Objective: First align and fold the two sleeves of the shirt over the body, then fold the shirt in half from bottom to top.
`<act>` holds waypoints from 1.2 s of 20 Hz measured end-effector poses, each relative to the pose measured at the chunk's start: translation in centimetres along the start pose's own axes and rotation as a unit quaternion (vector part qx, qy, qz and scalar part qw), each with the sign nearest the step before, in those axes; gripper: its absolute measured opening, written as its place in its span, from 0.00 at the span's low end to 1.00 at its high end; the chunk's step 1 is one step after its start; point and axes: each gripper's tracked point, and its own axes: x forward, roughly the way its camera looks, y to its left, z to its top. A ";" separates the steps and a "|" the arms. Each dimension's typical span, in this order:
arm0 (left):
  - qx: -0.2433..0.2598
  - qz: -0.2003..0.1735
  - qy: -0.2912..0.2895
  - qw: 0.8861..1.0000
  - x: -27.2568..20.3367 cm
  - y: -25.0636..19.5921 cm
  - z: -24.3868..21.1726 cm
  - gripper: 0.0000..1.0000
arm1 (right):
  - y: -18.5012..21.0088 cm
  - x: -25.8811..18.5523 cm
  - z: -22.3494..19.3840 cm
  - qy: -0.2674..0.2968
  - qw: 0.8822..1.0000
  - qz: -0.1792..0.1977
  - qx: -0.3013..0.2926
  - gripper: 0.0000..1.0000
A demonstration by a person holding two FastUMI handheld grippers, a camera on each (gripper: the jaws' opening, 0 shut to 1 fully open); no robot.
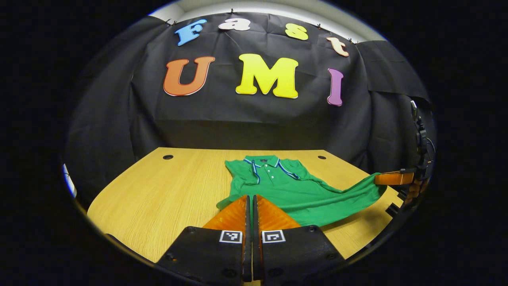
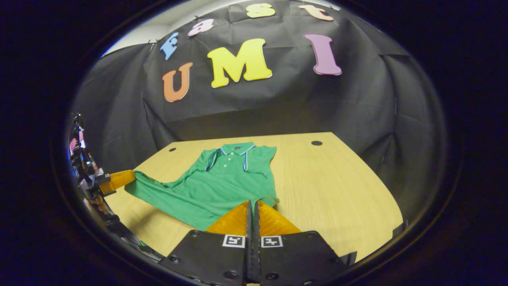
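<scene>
A green polo shirt lies on the wooden table, collar toward the far wall, its sleeves tucked in over the body. My left gripper is shut on one bottom corner of the shirt, green cloth showing at its tips. In the right gripper view the same left gripper holds that corner raised at the far left. My right gripper is shut on the other bottom corner. It also appears in the left gripper view as the right gripper, pulling the hem up off the table.
The wooden table has bare wood on both sides of the shirt. Small round cable holes sit near its far corners. Black cloth walls close the booth behind and beside the table.
</scene>
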 end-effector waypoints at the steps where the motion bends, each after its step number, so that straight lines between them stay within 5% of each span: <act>1: 0.003 0.003 -0.004 1.000 0.1 0.5 0.5 0.04 | 0.2 0.6 1.2 -0.008 1.000 -0.001 -0.002 0.00; 13: 0.027 0.004 -0.013 1.000 14.9 1.9 3.8 0.04 | -0.9 15.3 8.7 -0.018 0.998 -0.041 -0.045 0.00; 24: 0.024 0.063 0.022 0.997 30.5 8.6 2.9 0.04 | -3.1 31.8 13.2 -0.072 0.990 -0.092 -0.076 0.00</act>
